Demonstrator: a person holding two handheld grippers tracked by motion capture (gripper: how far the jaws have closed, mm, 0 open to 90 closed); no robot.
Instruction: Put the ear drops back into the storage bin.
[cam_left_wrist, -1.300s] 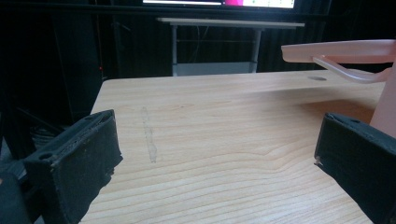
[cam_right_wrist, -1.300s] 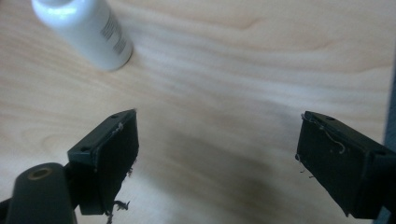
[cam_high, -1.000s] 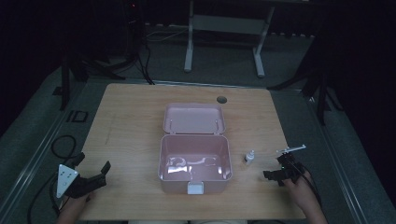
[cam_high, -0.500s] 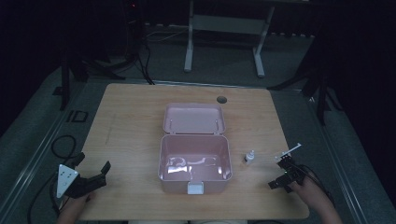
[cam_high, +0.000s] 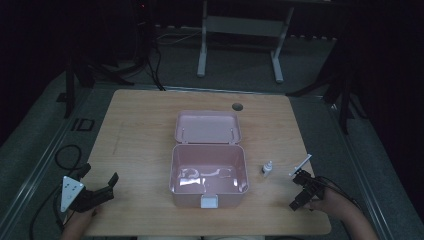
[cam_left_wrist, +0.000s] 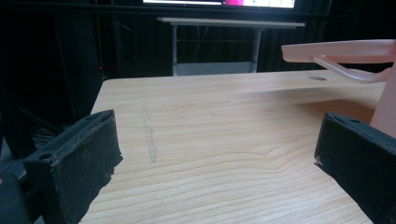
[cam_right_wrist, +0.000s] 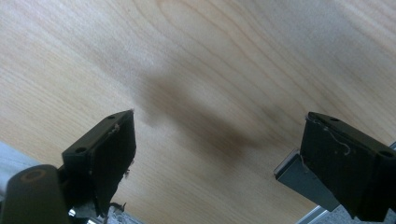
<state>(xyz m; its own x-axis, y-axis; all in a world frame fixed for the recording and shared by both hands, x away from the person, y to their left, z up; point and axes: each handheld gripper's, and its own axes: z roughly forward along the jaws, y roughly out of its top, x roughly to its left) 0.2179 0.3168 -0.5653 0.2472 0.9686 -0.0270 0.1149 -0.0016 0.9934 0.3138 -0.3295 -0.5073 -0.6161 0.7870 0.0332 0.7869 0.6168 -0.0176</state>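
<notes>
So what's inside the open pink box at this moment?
In the high view the pink box holds pale, shiny items on its floor, too blurred to identify. Its near wall hides the front strip of the floor. Both grippers are outside it.

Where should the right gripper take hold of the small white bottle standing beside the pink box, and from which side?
Best guess: grip the small white bottle around its wider lower body, coming from its right, where the right gripper waits with jaws open. It stands upright with a narrower top, so a level side grasp low down should be steadier. The pink box stands close on its left, and the white stick lies to its right.
</notes>
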